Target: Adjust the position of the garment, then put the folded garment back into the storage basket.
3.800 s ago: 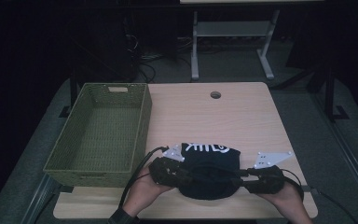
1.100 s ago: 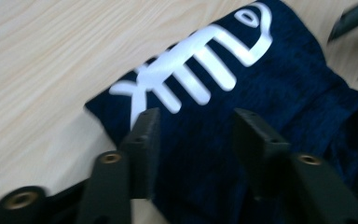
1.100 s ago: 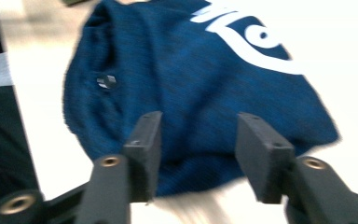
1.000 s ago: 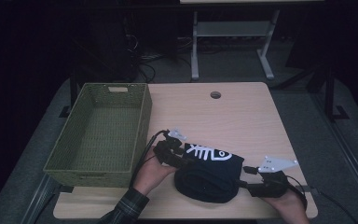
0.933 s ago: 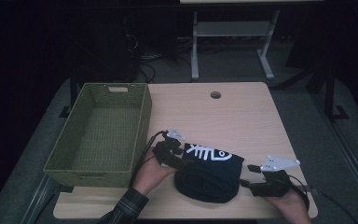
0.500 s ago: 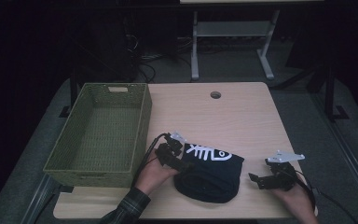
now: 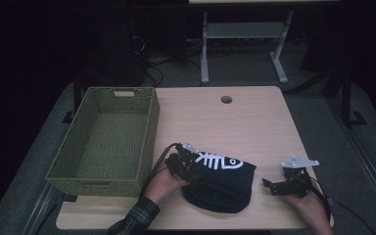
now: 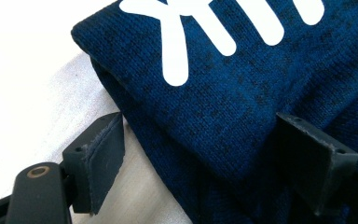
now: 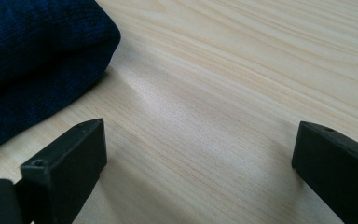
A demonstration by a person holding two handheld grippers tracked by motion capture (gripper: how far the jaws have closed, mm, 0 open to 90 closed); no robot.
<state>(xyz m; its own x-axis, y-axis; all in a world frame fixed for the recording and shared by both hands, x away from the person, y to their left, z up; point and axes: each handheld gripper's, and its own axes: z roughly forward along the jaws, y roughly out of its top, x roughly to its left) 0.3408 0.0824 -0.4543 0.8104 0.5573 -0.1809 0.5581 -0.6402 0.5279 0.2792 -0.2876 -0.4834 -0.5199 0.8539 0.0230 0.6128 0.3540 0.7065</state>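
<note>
While the folded dark blue garment (image 7: 221, 183) lies near the desk's (image 7: 254, 122) front edge, long axis running along that edge, the left gripper (image 7: 186, 164) sits at its left end, fingers (image 8: 100, 158) spread wide astride the fold, having just been opening. The right gripper (image 7: 279, 185) rests apart near the front right corner, fingers having just opened over bare wood. The green basket (image 7: 103, 142) at the left edge stands empty.
</note>
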